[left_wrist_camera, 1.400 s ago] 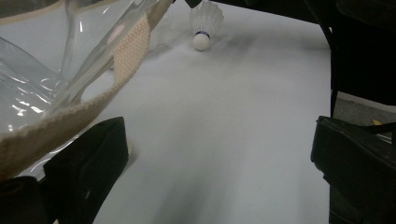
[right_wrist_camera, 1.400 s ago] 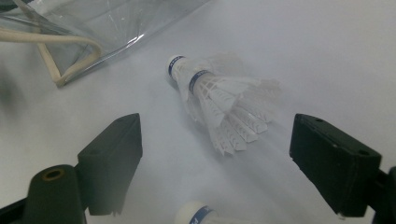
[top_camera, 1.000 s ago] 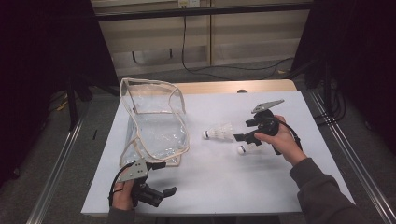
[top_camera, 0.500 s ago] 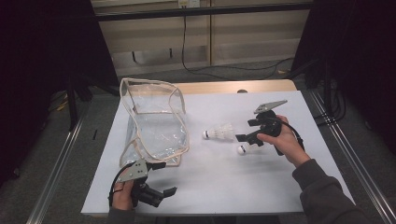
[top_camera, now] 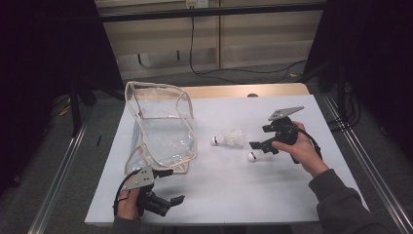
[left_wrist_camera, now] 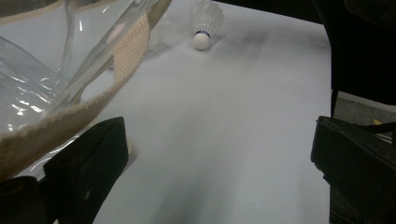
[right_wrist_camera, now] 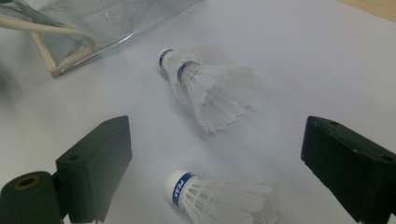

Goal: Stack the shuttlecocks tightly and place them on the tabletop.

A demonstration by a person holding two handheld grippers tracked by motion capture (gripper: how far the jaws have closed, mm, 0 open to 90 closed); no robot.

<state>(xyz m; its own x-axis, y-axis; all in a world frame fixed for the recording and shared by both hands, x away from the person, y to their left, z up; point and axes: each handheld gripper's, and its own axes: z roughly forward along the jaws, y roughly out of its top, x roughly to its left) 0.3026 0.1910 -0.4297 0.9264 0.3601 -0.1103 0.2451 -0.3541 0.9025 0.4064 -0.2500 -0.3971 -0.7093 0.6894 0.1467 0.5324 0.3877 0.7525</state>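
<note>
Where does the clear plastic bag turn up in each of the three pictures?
High view: clear bag left of centre, on the white sheet.
Left gripper view: top left, its beige trim above the left-hand jaw.
Right gripper view: top left corner.
Shared landmark: a shuttlecock lying beside the bag.

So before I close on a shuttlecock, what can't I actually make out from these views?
- Near shuttlecock: right gripper view's bottom edge cuts off its feathers.
- Far shuttlecock: motion-blurred there, so whether it is one or two stacked is unclear.
- Clear bag: its opening is unreadable in the high view, and the left gripper view's edge crops it.
- Left gripper: whether its jaw touches the bag's trim cannot be told.
</note>
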